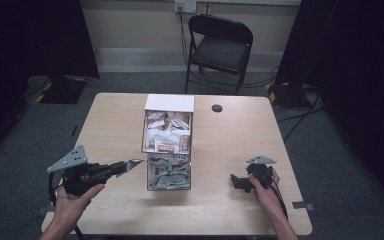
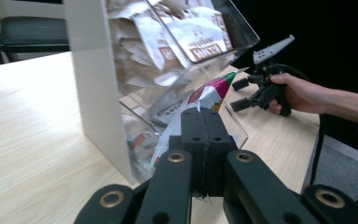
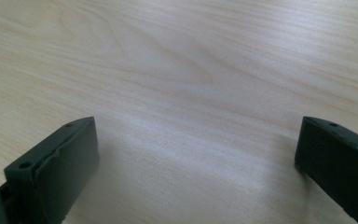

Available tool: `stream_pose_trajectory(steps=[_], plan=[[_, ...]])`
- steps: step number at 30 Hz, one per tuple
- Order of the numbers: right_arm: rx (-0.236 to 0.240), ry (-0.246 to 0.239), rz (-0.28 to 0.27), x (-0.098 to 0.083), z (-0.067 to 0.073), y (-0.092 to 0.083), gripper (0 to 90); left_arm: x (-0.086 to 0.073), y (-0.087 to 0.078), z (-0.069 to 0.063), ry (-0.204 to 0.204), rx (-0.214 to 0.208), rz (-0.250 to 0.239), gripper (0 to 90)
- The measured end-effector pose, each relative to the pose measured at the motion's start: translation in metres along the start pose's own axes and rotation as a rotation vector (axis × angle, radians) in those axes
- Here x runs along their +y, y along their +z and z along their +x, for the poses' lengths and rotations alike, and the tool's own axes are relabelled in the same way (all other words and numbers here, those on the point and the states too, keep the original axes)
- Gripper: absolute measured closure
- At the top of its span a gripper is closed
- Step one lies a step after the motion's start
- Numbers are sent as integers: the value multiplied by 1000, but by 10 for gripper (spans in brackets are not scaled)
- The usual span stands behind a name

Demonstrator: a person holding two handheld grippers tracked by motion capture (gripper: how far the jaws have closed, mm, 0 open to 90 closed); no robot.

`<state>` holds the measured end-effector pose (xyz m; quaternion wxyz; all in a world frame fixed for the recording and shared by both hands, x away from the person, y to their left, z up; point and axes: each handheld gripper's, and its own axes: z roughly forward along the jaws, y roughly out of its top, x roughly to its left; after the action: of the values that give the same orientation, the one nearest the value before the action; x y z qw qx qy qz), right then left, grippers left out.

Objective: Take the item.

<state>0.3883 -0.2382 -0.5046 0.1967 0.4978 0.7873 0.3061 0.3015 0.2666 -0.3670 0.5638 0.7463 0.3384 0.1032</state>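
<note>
Room: dark curtains are hanging at both sides, a black folding chair is standing beyond the far edge of the table, and cables are trailing over the grey floor
Table: light wood table is carrying a clear two-tier dispenser box near its centre; a small dark round disc is sitting near the far edge, well apart from the box
Dispenser box: clear acrylic box with a white back panel is standing upright; the upper tier is holding white and brown sachets, the lower tier is holding more packets with green and red print
Left gripper: left gripper is pointing toward the lower tier from the box's left side, its jaws pressed together on a packet
Packet: white sachet with a pink, green and yellow corner is sticking out past the closed jaws, its tip lying just beside the front of the clear box
Left hand: left hand is gripping the handle near the table's near-left corner
Right gripper: right gripper is resting low over bare wood to the right of the box, its jaws standing wide apart with nothing between them
Right hand: right hand is wrapping the handle, well apart from the box
</note>
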Motion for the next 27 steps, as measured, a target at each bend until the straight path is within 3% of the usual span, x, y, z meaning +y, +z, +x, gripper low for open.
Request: stream_pose_trajectory(steps=[17,27], plan=[[0,1,0,0,0,0,0,-1,-23,27,-50,107,-17,900],[0,1,0,0,0,0,0,-4,-30,46,-69,186,14,900]])
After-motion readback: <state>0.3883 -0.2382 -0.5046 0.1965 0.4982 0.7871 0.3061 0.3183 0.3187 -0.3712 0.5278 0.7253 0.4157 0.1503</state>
